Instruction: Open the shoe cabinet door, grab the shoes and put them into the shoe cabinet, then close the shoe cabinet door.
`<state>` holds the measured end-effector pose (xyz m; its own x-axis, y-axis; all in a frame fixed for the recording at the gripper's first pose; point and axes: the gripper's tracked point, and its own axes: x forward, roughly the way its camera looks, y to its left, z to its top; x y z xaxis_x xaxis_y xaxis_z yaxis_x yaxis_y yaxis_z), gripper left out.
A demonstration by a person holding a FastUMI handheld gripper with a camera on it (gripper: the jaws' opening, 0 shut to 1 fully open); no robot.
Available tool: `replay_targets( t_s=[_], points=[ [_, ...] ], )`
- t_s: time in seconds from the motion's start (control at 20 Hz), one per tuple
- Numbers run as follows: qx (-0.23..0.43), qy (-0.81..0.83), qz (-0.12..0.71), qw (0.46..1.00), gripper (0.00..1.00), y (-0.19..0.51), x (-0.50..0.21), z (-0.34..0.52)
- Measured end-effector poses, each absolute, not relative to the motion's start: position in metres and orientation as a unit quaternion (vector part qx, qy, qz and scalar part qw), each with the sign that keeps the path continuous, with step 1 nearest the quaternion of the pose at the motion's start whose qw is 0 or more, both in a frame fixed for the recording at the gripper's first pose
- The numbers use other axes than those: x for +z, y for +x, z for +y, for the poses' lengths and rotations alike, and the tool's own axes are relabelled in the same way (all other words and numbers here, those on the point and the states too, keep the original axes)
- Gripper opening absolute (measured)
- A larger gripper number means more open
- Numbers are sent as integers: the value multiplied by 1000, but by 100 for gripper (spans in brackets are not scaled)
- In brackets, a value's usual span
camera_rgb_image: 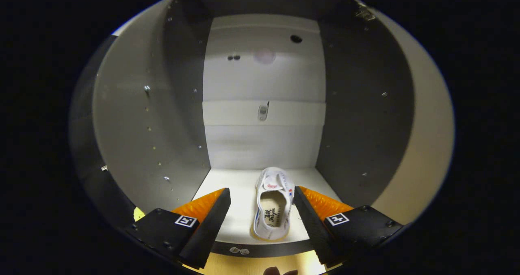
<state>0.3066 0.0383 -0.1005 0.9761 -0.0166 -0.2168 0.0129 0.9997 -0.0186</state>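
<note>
White shoe [272, 205] inside shoe cabinet [264, 145], fingers [211, 222] apart

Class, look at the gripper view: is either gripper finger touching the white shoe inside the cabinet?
Cannot tell. In the gripper view the gripper is open, with the white shoe between its fingers. There is a clear gap on the left, but the right finger meets the shoe's edge with no plain gap.

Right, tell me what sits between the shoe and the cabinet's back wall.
Nothing: in the gripper view the cabinet floor is bare from the shoe to the back wall. The open gripper has the shoe between its fingers.
</note>
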Motion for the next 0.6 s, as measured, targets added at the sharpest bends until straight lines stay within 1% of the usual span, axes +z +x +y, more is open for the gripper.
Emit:
replay_targets(
  t_s=[0.35, 0.6],
  points=[
    [-18, -7, 36, 999, 98, 175, -39, 18],
    [-22, -4, 24, 999, 98, 93, -24, 2]
  ],
)
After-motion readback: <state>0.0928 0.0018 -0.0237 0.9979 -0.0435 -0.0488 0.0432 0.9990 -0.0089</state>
